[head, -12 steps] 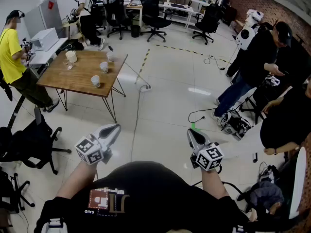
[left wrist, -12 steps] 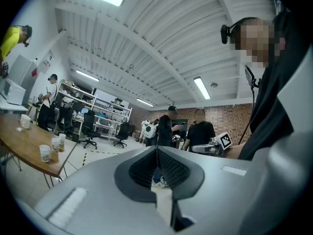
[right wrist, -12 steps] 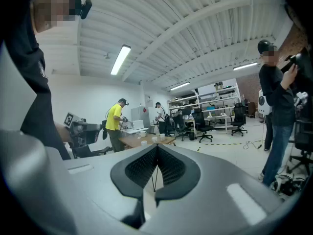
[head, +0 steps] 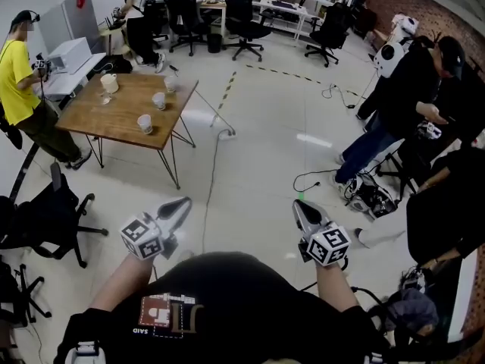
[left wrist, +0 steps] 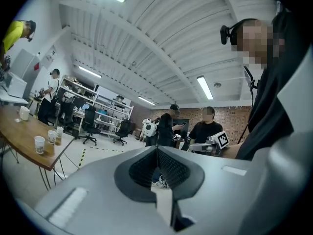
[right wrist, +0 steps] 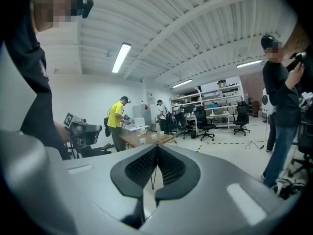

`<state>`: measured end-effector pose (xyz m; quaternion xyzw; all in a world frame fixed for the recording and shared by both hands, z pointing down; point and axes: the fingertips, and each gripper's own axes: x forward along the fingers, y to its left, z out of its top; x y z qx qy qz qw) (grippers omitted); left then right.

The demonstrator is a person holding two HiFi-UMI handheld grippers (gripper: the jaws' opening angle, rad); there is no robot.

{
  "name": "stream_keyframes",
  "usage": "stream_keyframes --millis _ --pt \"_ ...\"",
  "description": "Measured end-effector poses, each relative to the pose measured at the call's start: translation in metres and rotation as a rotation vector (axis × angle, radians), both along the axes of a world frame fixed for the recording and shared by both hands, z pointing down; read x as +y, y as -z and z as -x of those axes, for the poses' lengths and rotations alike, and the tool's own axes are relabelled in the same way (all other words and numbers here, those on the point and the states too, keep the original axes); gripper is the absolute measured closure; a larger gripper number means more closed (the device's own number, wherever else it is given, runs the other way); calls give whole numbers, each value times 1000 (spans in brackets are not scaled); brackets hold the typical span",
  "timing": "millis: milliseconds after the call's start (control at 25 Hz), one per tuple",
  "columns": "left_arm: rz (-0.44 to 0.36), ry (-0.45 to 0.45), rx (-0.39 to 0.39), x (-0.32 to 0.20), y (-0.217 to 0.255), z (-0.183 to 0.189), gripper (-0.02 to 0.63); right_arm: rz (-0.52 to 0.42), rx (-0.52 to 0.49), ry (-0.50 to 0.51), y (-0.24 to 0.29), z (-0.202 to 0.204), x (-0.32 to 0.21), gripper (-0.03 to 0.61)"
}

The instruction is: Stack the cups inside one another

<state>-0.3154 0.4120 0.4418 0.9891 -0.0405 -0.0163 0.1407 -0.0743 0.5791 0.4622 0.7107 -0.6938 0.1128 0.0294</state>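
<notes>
Head view: left gripper and right gripper both closed on nothing, jaws together; paper cups stand on a wooden table, well beyond their fingers.

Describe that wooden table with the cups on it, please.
The table has a rectangular brown top that looks like wood, on thin dark legs splayed on the pale floor. It stands at the room's far left. Three white cups stand apart along its right side, with a cream vessel near the far edge. A person in yellow stands by its left end.
</notes>
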Motion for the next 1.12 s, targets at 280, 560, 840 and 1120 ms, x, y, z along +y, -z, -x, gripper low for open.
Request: stream_keyframes --millis 280,560,840,1120 --pt "17 -34 44 -100 -4 -23 609 -13 19 -55 -2 -15 -78 565" --pt "8 -176 8 -205 -6 -64 609 -34 4 -181 11 -44 -174 565" --pt "18 -233 1 -276 -2 -127 609 -33 -17 -245 19 -94 -228 565" --pt "20 -175 16 -298 -5 -227 609 -25 -6 -209 5 -208 -246 565"
